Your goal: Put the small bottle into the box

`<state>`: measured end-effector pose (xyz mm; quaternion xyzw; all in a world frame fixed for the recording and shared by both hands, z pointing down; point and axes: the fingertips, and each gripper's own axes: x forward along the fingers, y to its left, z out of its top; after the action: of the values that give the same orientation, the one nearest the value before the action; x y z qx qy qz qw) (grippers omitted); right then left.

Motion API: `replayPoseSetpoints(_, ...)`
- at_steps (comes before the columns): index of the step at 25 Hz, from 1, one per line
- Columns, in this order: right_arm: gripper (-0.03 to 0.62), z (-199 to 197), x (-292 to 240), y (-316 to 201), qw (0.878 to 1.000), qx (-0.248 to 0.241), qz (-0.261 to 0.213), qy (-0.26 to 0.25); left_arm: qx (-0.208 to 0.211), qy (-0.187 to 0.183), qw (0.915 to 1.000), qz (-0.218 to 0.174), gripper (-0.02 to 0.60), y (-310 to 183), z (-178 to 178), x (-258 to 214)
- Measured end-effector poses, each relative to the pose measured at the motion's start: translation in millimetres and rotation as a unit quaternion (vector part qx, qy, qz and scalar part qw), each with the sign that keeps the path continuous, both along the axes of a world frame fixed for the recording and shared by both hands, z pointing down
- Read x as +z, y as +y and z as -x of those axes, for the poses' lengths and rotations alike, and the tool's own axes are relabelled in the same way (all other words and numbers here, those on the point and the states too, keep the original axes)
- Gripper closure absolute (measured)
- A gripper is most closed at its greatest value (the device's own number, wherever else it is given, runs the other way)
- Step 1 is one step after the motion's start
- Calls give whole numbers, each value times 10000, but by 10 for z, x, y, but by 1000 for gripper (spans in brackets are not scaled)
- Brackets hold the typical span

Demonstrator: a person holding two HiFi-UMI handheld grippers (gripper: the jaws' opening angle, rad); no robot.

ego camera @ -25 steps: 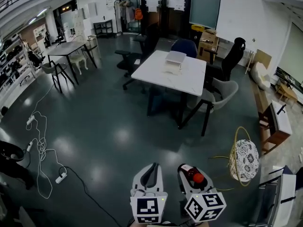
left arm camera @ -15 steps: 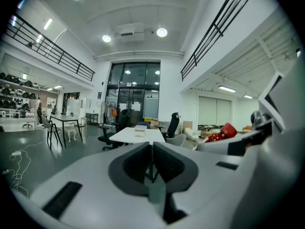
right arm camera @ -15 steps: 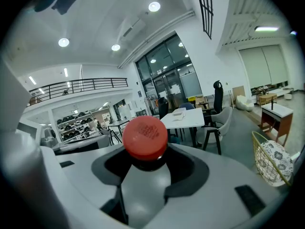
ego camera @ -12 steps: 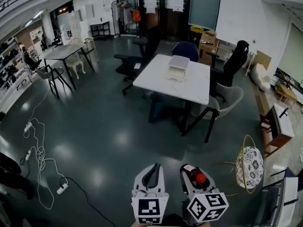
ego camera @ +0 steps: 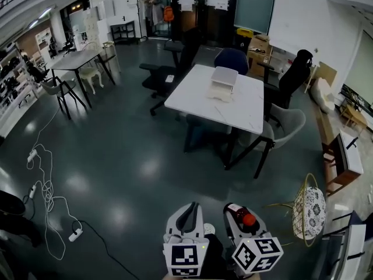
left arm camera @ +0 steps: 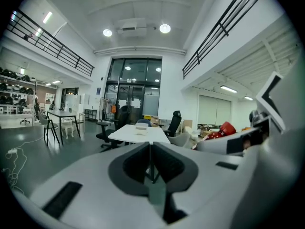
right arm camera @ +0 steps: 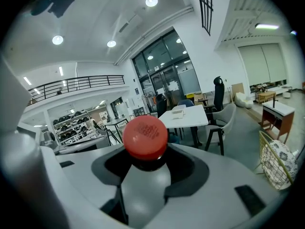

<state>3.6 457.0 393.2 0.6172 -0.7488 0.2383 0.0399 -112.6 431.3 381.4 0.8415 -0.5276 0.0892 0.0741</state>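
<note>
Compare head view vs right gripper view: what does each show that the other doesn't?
Head view only: the left gripper and the floor cables.
Right gripper view only: the round ceiling lights, and the top face of the red cap facing the camera.
Both: the right gripper shut on the bottle, and the white table with the box on it.

Head view: high up, facing forward and steeply down; left gripper [ego camera: 187, 210] and right gripper [ego camera: 238, 212] at bottom edge. Gripper views: mounted close behind own jaws, looking along them. Shared by all three: white table [ego camera: 217, 95], well ahead of jaws.
</note>
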Motion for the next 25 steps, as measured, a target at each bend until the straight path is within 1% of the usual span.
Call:
replayPoseSetpoints(7,366,-89,-32,-787,9997,-243,-58,-21,-272,-10,9996,4,548,-728,-41,5)
replayPoseSetpoints(12,367,-221,-113,-1401,9990,-435,-82,-1,-408,14,9991,-70,548,-1322,-200,-106)
replayPoseSetpoints(17,366,-436,-191,-1957,9986,-518,-124,41,-514,94,9986,-57,548,-1855,-411,-177)
replayPoseSetpoints(25,367,-735,-169,-2512,9984,-554,-124,-18,-572,75,9983,-34,548,-2393,-673,-134)
